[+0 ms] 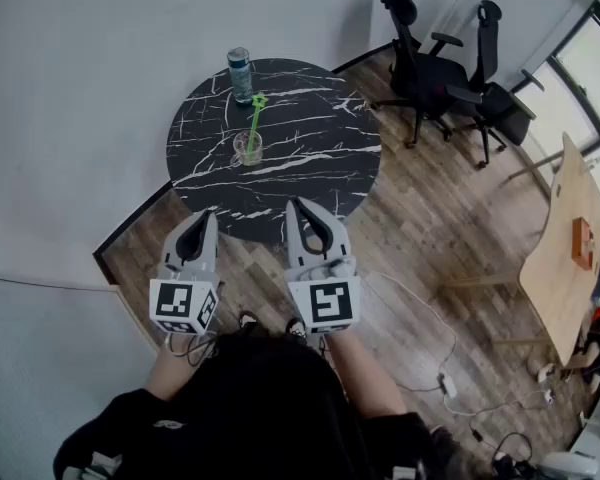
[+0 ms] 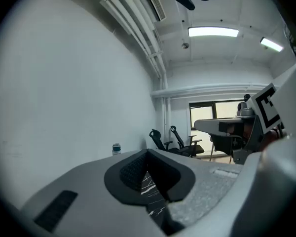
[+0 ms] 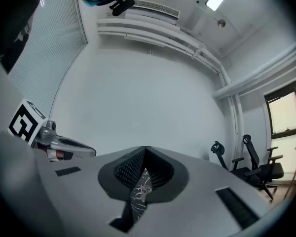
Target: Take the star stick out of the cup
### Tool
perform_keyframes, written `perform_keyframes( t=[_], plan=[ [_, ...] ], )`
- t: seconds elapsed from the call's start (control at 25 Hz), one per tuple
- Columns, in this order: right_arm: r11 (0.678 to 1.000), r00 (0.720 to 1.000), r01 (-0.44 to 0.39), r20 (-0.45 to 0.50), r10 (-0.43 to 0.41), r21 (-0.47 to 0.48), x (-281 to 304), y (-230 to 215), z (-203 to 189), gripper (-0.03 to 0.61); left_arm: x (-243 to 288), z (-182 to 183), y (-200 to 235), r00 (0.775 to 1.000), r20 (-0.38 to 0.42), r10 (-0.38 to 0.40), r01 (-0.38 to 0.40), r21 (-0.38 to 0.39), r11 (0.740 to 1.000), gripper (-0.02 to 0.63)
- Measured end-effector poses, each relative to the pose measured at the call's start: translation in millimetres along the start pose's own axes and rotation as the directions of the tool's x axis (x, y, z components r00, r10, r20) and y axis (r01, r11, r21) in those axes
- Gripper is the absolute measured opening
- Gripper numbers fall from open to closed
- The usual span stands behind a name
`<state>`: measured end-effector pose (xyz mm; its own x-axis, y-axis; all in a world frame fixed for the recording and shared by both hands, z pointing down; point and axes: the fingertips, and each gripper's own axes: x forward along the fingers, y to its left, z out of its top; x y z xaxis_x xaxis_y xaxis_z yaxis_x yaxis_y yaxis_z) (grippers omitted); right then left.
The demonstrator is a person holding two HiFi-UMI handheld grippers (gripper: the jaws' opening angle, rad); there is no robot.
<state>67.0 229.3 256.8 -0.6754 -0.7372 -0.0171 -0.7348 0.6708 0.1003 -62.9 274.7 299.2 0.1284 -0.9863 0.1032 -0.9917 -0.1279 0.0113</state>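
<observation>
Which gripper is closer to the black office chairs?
Right. The right gripper hovers at the marble table's near edge, on the office chairs' side; the left gripper is beside it, farther away.

Round table (image 1: 310, 158), black marbled top with white veining, stands on a wood-plank floor (image 1: 410, 238). Two items rest directly on the top: a clear cup (image 1: 247, 149), upright, left of centre, and a bottle (image 1: 240, 74) with a pale label, upright near the far rim. The bottle stands beyond the cup, not touching it.
</observation>
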Motion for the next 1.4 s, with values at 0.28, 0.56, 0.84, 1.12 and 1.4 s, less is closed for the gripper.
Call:
perform_keyframes(
  t=[0.28, 0.56, 0.84, 1.12, 1.4],
  plan=[
    [1.0, 0.999, -0.026, -0.024, 0.026, 0.002, 11.8, 21.6, -12.4, -0.005, -2.2, -9.2, 15.4, 0.999, -0.019, -0.041, 0.041, -0.022, 0.999, 0.0],
    [1.0, 0.995, -0.021, -0.094, 0.023, 0.019, 23.6, 44.3, -38.6, -0.005, -5.9, -33.8, 42.3, 0.993, -0.072, -0.091, 0.087, -0.056, 0.995, 0.0],
    [0.999, 0.989, -0.008, -0.146, 0.015, 0.048, 30.0, 66.4, -57.2, -0.005, -4.2, -56.0, 62.3, 0.982, -0.118, -0.146, 0.136, -0.084, 0.987, 0.0],
    [0.998, 0.984, 0.022, -0.177, -0.011, 0.061, 38.7, 56.3, -75.5, -0.005, 10.8, -70.7, 56.4, 0.967, -0.146, -0.209, 0.197, -0.097, 0.976, 0.0],
    [0.995, 0.986, 0.002, -0.165, 0.014, 0.095, 71.9, 40.0, -85.4, -0.005, 42.2, -75.0, 59.3, 0.959, -0.175, -0.223, 0.21, -0.091, 0.973, 0.0]
  ],
)
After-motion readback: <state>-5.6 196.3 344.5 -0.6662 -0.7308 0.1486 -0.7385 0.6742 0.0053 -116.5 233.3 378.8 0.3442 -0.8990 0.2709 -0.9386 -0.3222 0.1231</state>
